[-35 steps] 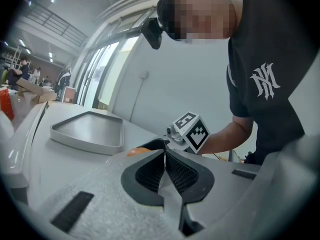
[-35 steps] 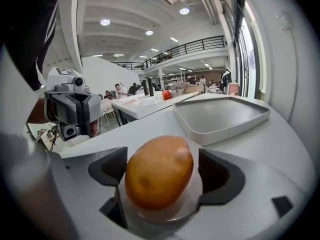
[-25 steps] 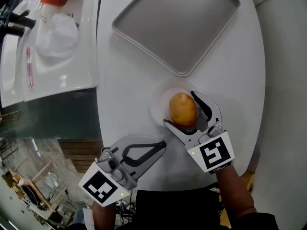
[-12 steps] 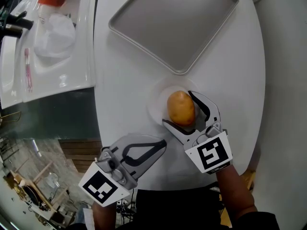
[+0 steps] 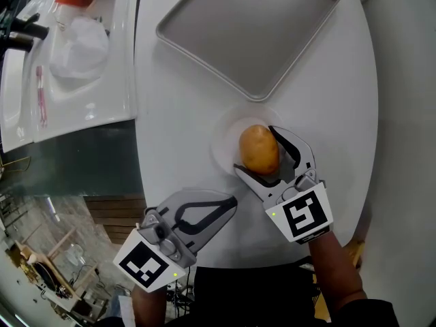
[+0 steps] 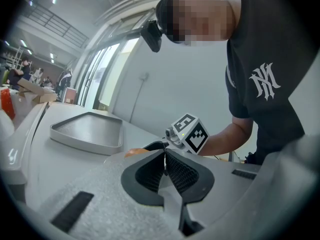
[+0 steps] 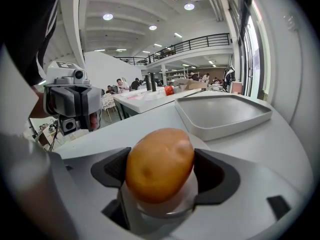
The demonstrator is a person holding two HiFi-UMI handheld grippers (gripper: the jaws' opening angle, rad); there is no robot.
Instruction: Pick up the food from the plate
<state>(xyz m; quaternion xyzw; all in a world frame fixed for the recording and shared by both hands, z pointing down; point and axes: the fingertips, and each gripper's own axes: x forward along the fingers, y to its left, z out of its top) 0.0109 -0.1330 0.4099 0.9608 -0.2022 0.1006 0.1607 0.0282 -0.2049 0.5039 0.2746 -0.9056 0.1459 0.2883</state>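
Nearest me, at the near edge of the white worktop (image 5: 177, 114), my left hand-held gripper (image 5: 230, 204) hung idle. Its jaws were pressed together on nothing, with the tips aimed toward the plate. Just beyond it, my right hand-held gripper (image 5: 255, 151) had a jaw on either flank of the potato (image 7: 159, 170). Both pads touched the skin, so I read it as pinched. The potato sat on the small white plate (image 5: 221, 147), a little in from the near edge and right of centre. Farther on, toward the far edge, lay the grey tray (image 5: 248, 29), near the plate's far rim but apart from it. I judged the grasp made and the lift not yet begun. The next move called for a straight rise, gripped firmly enough that the rounded potato would not roll out, leaving the plate behind.
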